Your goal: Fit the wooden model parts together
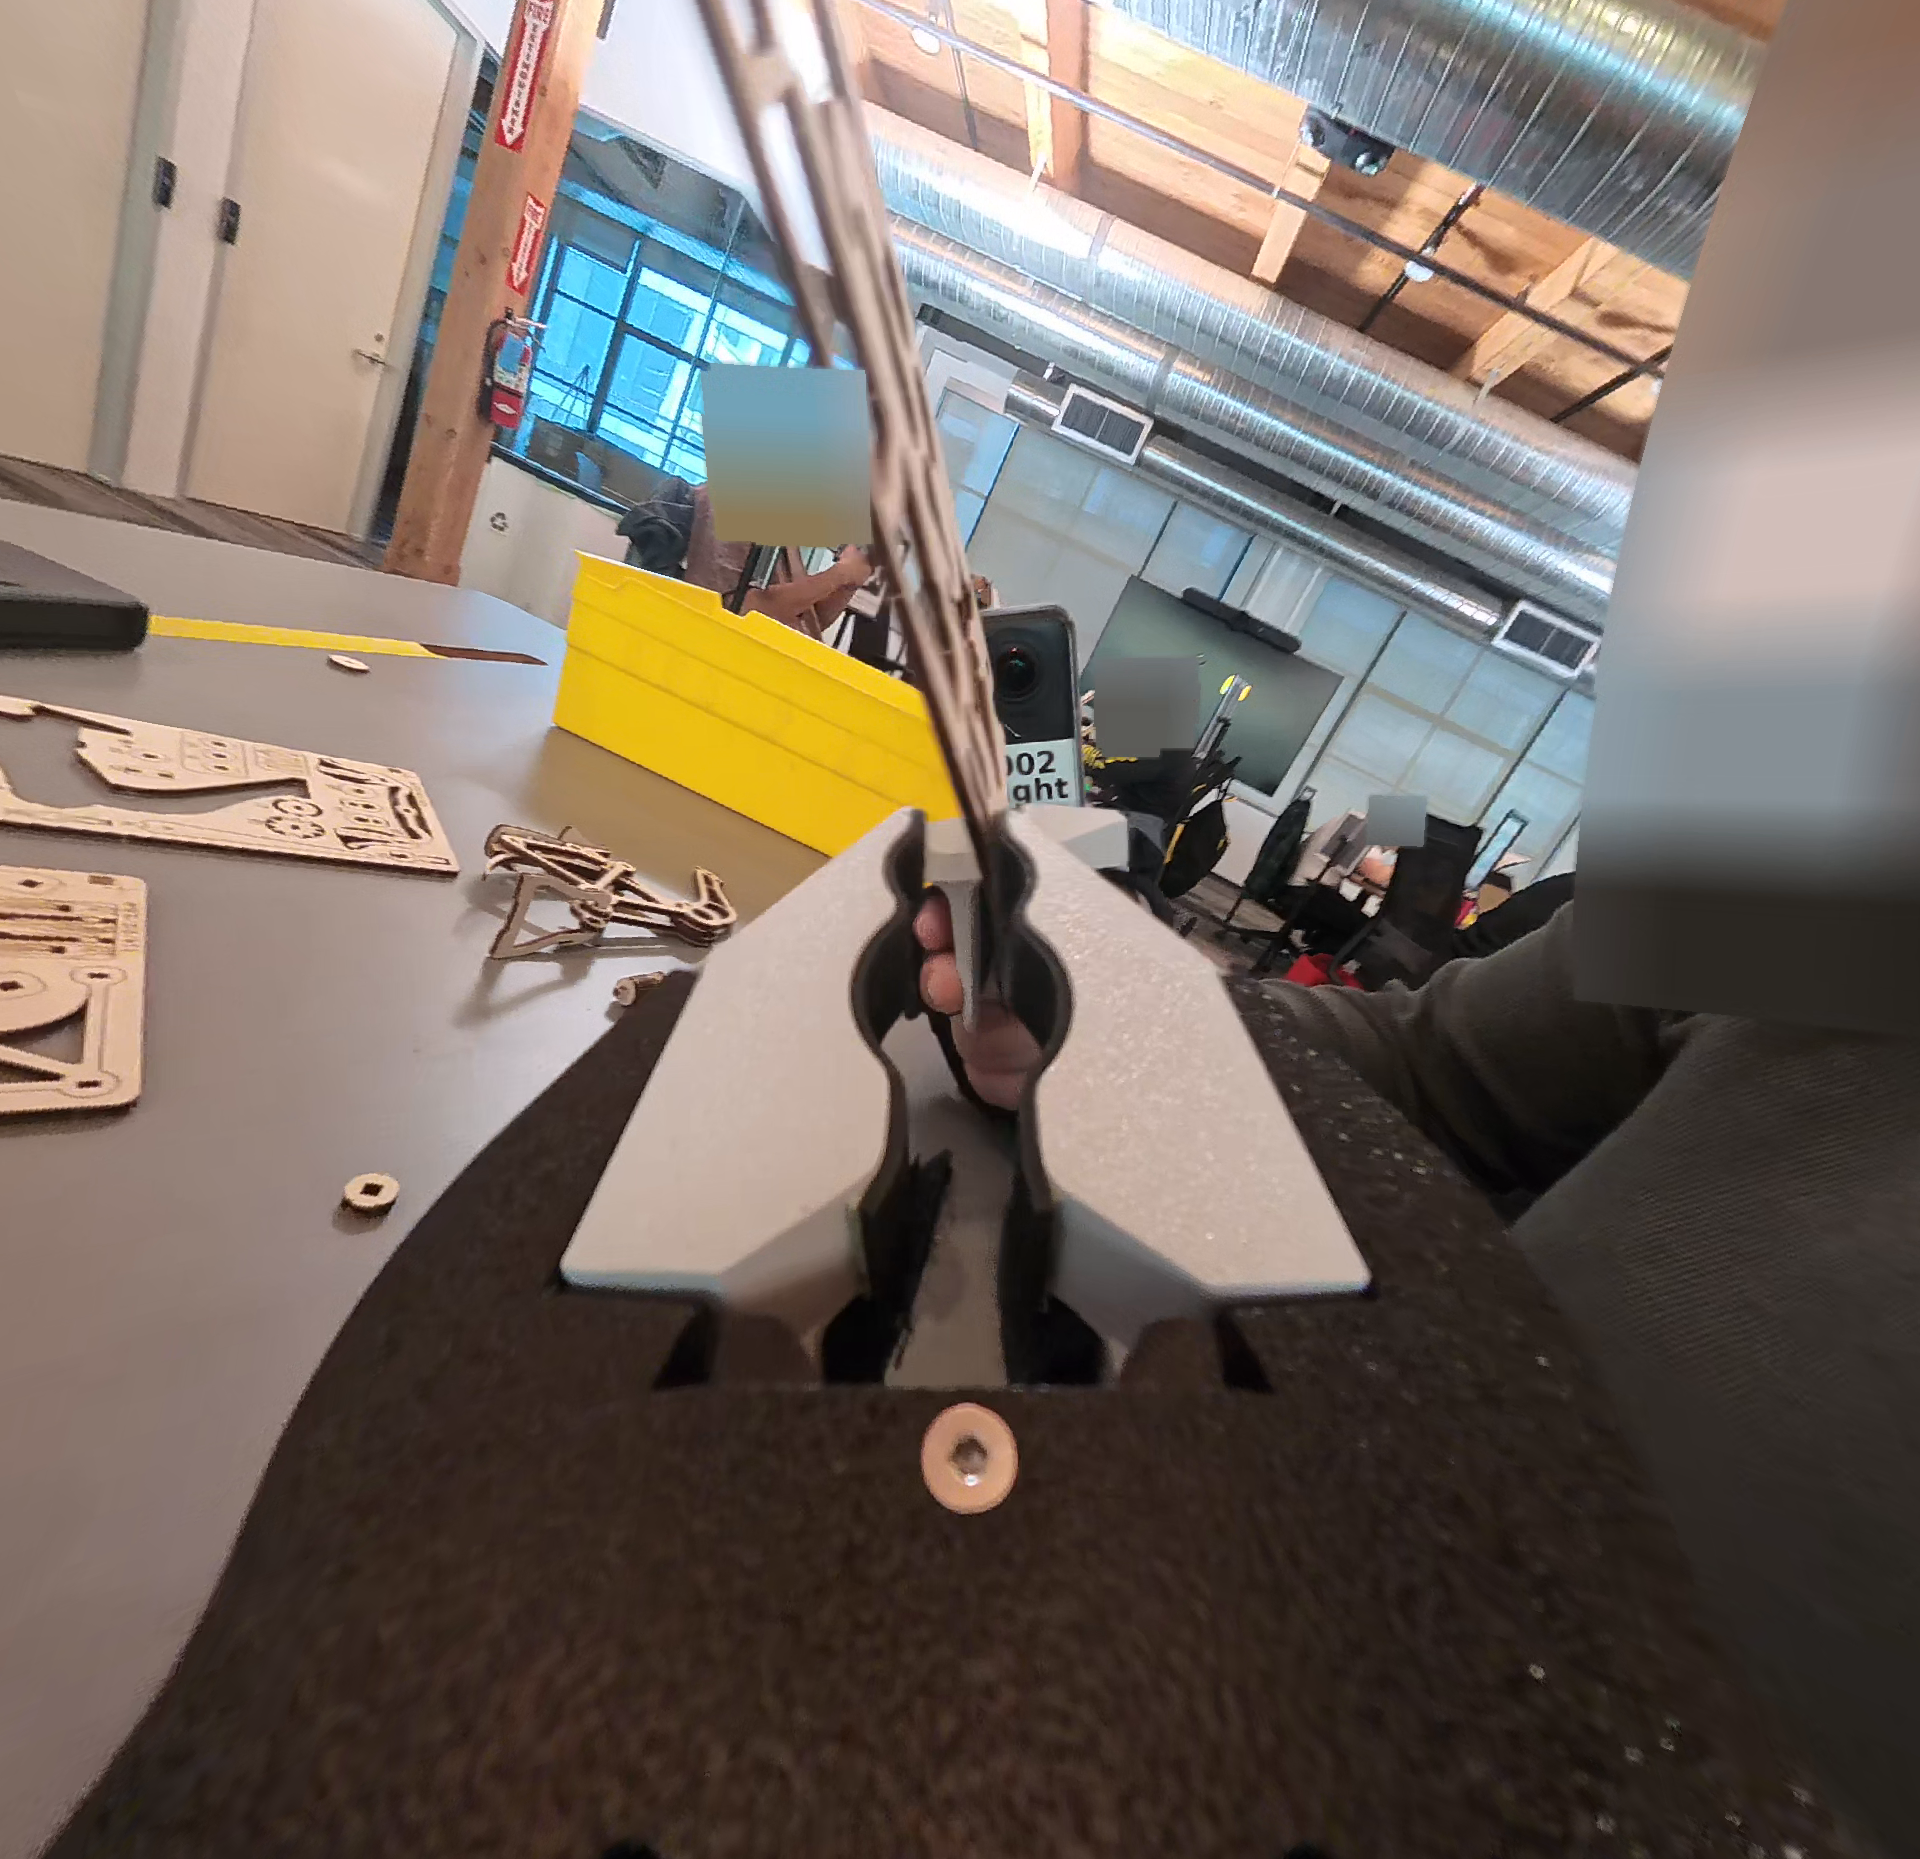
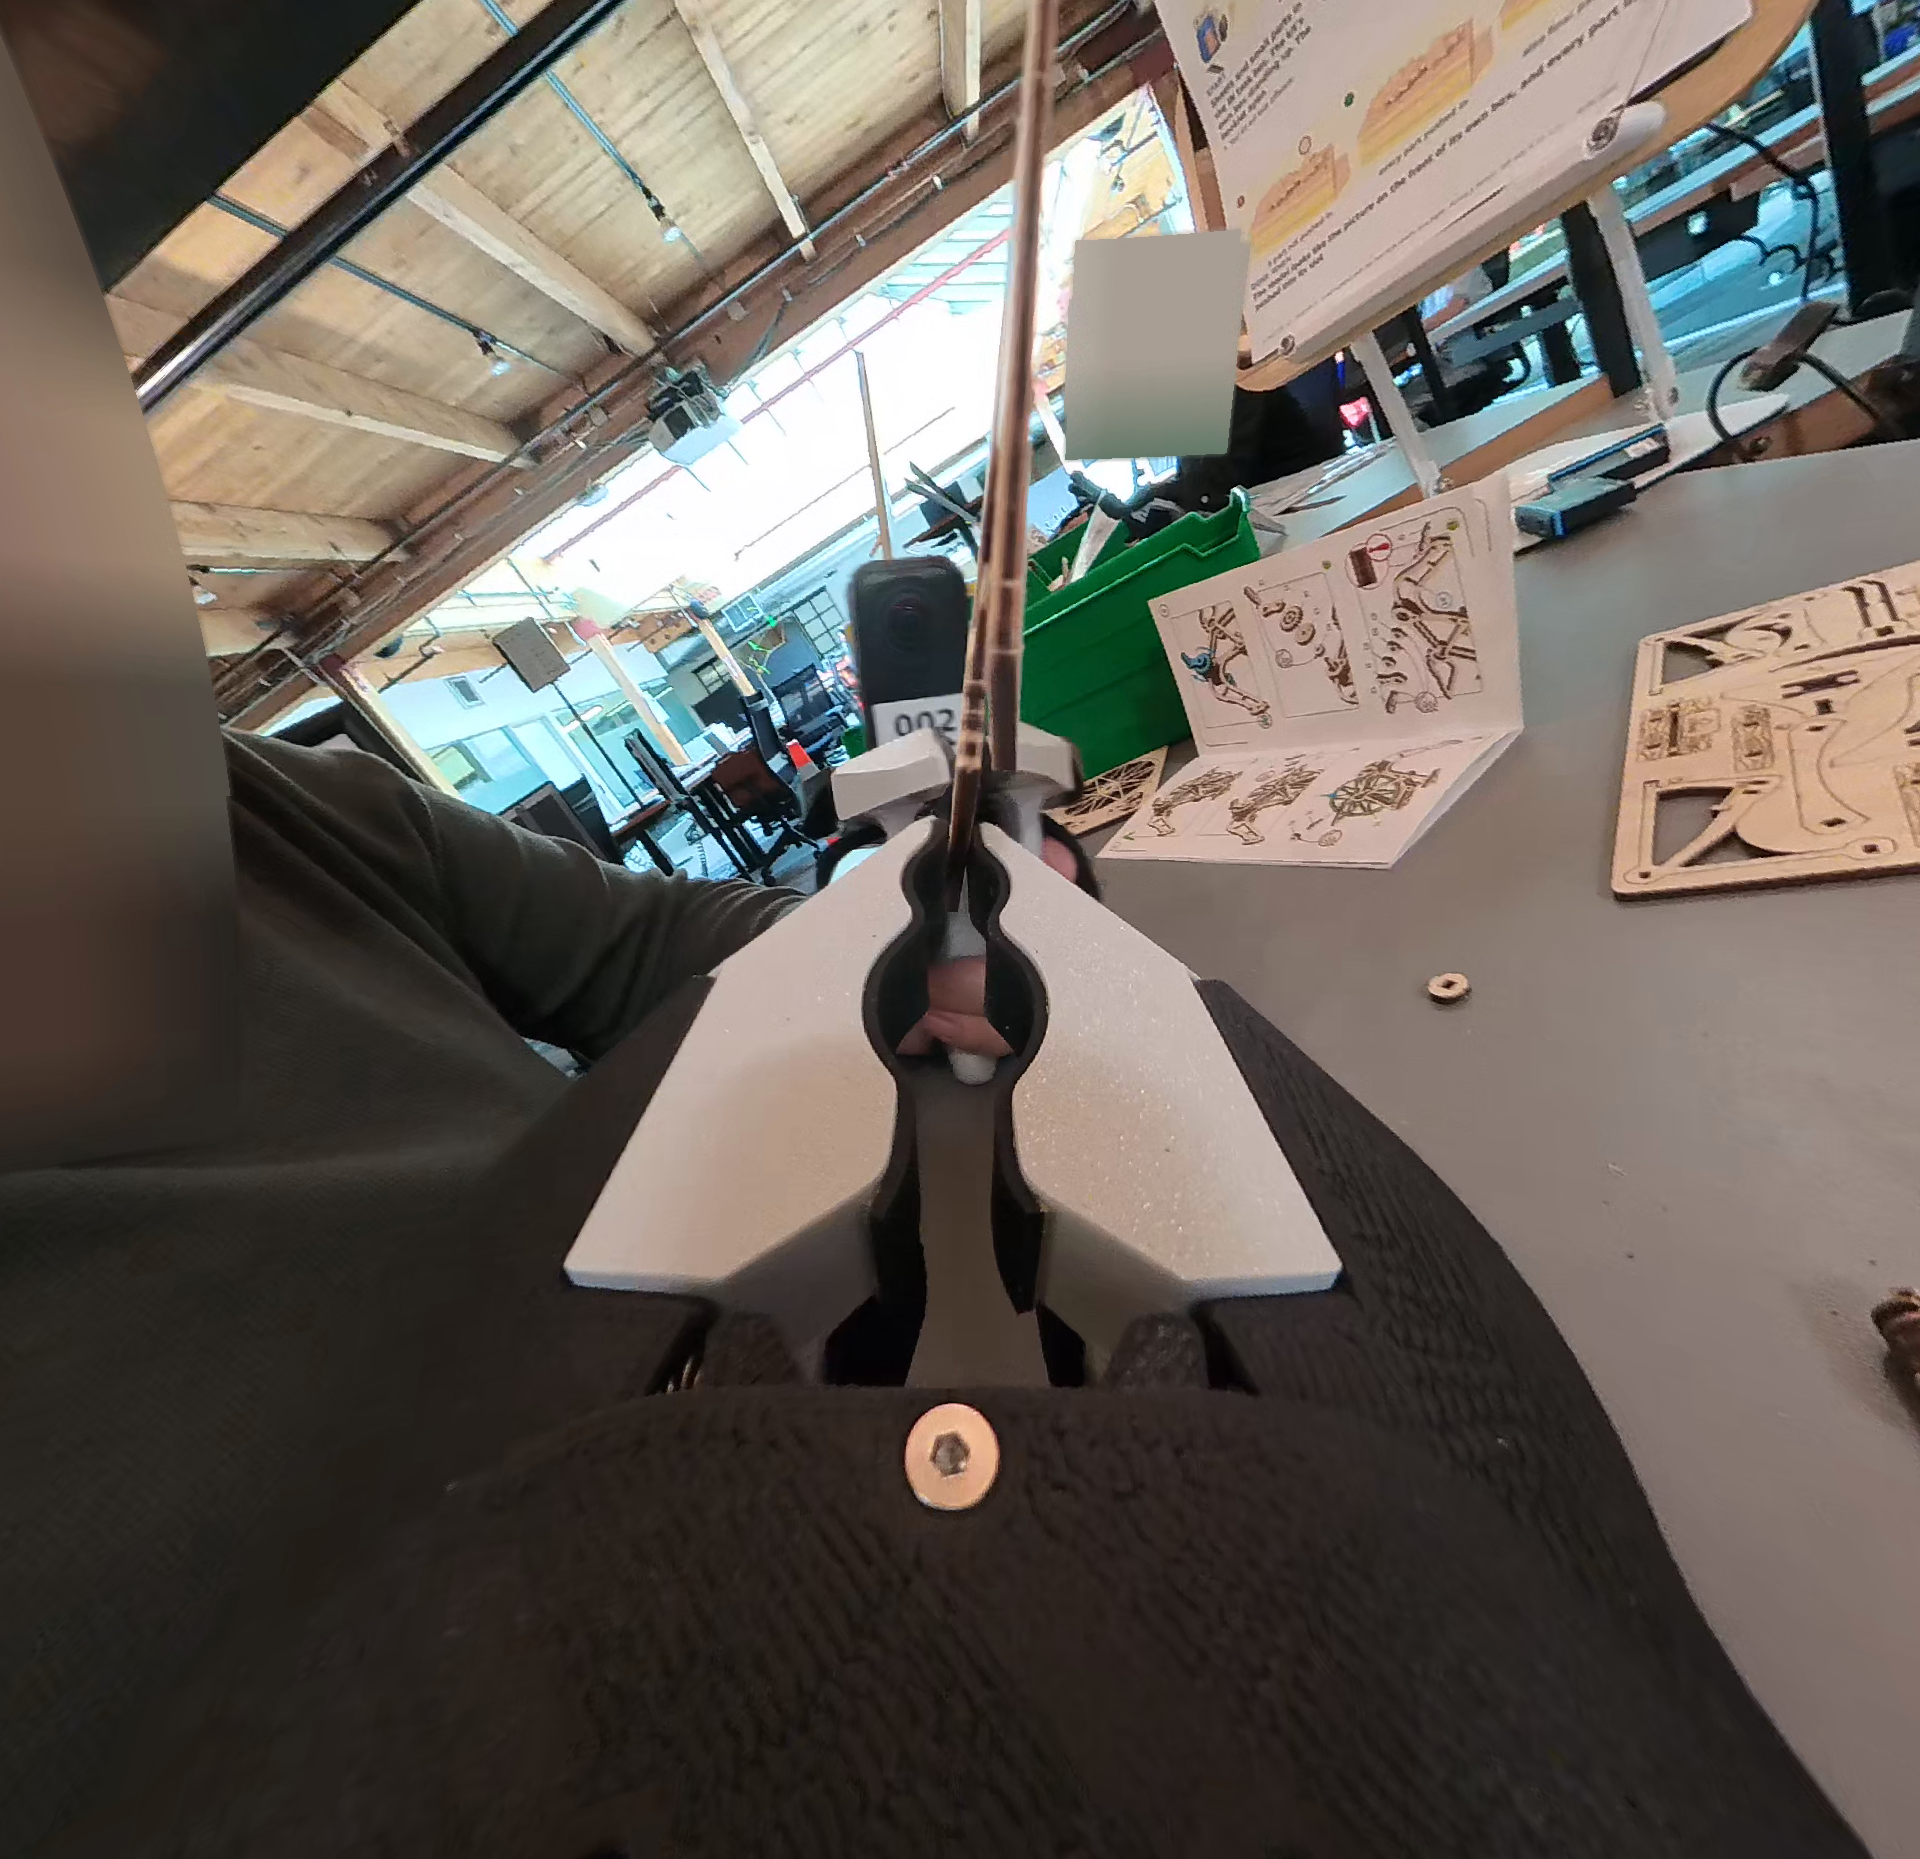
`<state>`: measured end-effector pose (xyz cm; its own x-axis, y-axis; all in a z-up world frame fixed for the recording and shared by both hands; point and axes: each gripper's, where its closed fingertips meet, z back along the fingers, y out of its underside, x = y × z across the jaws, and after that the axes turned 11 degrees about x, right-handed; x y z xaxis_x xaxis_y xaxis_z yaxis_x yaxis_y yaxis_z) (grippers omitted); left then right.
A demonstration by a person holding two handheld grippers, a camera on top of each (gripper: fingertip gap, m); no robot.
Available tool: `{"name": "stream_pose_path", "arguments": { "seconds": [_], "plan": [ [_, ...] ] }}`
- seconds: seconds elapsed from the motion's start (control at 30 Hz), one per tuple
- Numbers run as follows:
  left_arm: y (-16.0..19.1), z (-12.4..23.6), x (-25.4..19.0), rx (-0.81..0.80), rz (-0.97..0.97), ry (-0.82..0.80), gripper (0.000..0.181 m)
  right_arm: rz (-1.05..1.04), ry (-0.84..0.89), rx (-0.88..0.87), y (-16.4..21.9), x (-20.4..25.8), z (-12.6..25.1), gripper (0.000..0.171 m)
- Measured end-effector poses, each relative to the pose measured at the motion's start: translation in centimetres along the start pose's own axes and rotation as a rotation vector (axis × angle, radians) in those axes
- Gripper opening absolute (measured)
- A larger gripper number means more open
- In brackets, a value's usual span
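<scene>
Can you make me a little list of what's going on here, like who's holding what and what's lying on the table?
left gripper: shut on the edge of the wooden sheet
right gripper: shut on the same sheet, seen edge-on and raised off the table
grippers: facing each other
table: dark grey
lying on table: cut wooden panels, a small built wooden piece, a tiny square washer, an open instruction booklet
bins: yellow bin, green bin

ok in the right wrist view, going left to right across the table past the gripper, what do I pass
The right hand-held gripper shut on the thin wooden sheet → green bin → open instruction booklet → small wooden washer → laser-cut wooden parts sheet at the right edge.
</scene>
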<state>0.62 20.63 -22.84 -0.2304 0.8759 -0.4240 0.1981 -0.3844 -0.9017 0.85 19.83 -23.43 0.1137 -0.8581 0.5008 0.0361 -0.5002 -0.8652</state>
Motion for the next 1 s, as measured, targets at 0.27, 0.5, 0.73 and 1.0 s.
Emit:
{"name": "stream_pose_path", "arguments": {
  "seconds": [0.27,0.5,0.73,1.0],
  "plan": [
    [0.5,-0.4,-0.8,0.024,0.044,0.081,0.024,0.005,-0.009,0.003,-0.2,0.4,0.0,0.001],
    [0.1,0.0,-1.1,0.007,0.032,0.092,0.0,0.033,0.008,0.043,0.4,0.4,-0.4,0.0],
    [0.7,-0.2,-0.1,0.06,0.059,0.027,0.0,0.142,0.192,0.111,0.7,-0.9,-0.3,0.006],
    [1.5,-0.4,1.2,0.119,0.087,-0.057,0.001,0.106,0.314,0.116,1.4,-2.6,-0.1,0.006]
  ]
}}
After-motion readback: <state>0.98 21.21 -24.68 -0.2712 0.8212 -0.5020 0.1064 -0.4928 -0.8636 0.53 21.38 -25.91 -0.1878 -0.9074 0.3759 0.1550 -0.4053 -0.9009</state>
